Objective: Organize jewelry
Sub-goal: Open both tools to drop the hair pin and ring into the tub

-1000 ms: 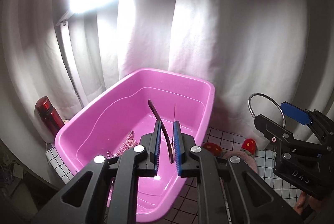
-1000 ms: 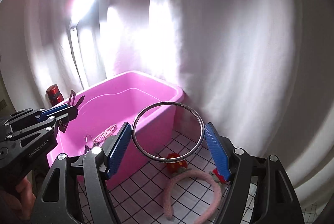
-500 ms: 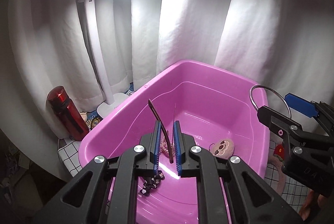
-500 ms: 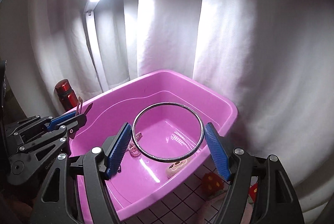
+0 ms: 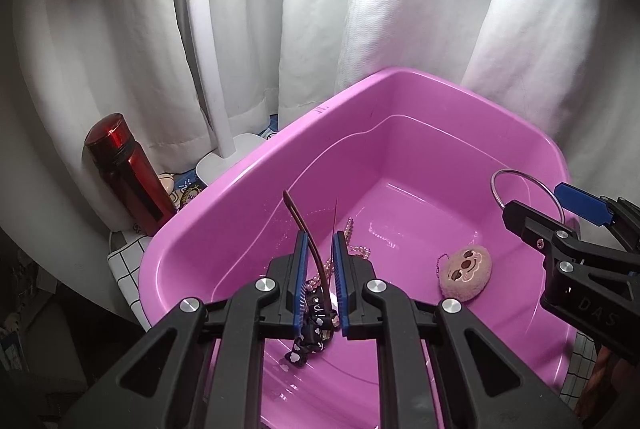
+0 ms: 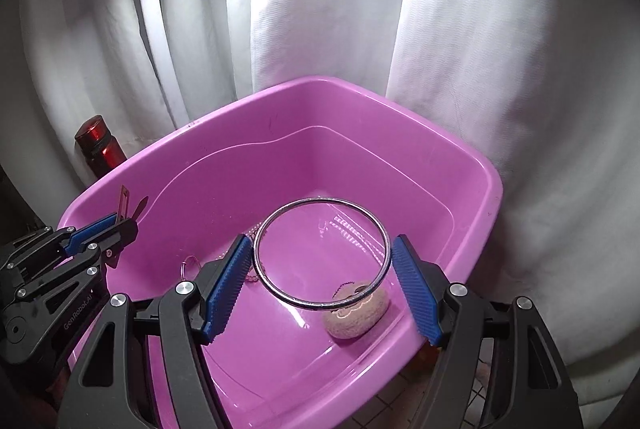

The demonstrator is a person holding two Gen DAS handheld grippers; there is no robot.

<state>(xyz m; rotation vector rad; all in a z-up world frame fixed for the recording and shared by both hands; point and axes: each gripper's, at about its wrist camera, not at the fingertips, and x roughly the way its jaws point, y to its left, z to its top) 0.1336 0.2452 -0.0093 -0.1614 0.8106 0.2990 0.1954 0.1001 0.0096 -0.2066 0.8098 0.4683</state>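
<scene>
Left gripper [image 5: 319, 261]: its blue pads are drawn in close on a thin dark brown hair clip [image 5: 308, 233], pinched low so the long end sticks up and forward. It hangs over the near-left part of the pink tub [image 5: 400, 97], which I take to be so the clip falls inside when let go.

Right gripper [image 6: 320, 283]: spread wide, with a silver bangle [image 6: 322, 253] spanning the gap between its pads. The left pad clearly touches the ring; on the right side I can't quite tell if the pad presses the metal or sits just beside it, though the ring does hang there unsupported otherwise.

Why the bangle is held across its width: a thin hoop gives nothing to pinch flat, so bracing it edge to edge looks like the steadiest hold.

Tub: it seems to be the collecting place. Already on its floor are a pink bead string [image 5: 352, 249], a dark strap with white marks [image 5: 312, 333], and a round plush face charm [image 5: 466, 271] near the right wall.

Where both held pieces are: above the tub's interior, clear of the rim.

Beside the tub: a red bottle [image 5: 128, 173] and a white lamp base [image 5: 228, 165], both outside and well apart from the grippers.

Likely next: release both pieces into the tub.
</scene>
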